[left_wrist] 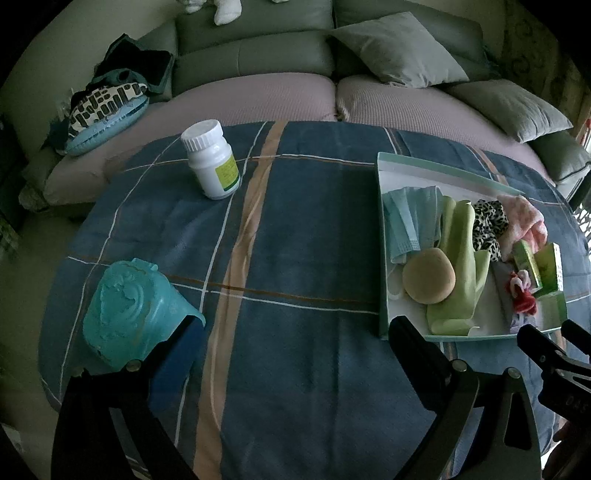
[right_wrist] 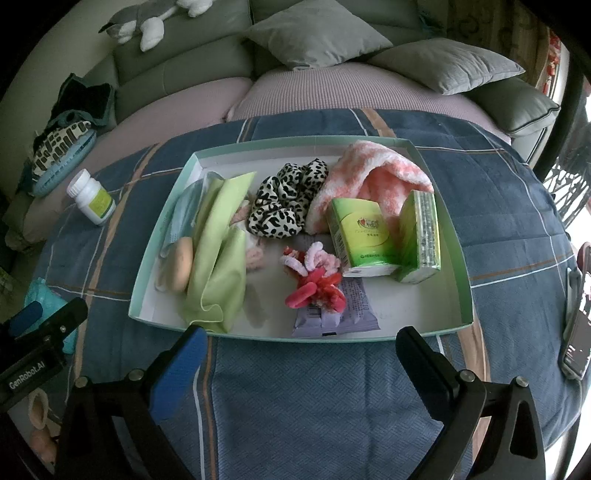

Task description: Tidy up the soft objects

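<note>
Glove [right_wrist: 216, 254] lengthwise in tray [right_wrist: 458, 236], cuff toward camera.

1. A home living room: a grey-green sofa [right_wrist: 207, 70] with throw pillows [right_wrist: 317, 33] fills the background.
2. A stuffed toy [right_wrist: 144, 22] lies on the sofa back.
3. A plaid blanket [left_wrist: 295, 240] covers the table in front.

One tray [right_wrist: 147, 280] holds two green tissue packs [right_wrist: 360, 236], one leopard scrunchie [right_wrist: 284, 206], one pink towel [right_wrist: 369, 173]; one white bottle [right_wrist: 92, 197] stands outside.

Dim room, green sofa [left_wrist: 255, 55], cushions [right_wrist: 317, 33]
</note>
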The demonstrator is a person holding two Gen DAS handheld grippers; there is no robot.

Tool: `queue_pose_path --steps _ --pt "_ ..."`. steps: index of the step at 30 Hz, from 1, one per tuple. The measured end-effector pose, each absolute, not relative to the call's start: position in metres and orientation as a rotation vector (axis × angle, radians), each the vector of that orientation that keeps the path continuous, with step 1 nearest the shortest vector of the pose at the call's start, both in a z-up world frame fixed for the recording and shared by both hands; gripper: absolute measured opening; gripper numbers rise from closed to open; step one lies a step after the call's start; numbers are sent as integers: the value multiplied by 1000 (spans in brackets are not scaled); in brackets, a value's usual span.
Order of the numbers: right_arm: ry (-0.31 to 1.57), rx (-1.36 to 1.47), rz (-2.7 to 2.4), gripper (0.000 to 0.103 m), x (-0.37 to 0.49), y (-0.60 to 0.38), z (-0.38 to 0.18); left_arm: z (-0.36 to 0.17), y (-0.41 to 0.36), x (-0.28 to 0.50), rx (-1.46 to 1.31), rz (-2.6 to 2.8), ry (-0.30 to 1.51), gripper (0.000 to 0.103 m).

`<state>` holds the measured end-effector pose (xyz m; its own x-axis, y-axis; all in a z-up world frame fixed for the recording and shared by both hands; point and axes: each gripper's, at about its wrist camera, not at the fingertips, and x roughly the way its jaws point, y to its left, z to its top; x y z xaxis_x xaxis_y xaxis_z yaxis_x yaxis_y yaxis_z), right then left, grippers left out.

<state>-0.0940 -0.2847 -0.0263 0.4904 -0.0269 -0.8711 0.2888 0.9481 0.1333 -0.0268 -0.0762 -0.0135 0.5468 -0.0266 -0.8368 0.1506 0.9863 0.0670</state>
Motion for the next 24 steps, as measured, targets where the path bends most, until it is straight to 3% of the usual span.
queue_pose_path --steps 24 --pt "1044 279 -212 103 -94 -287 -28 -15 -74 -24 149 -81 992 100"
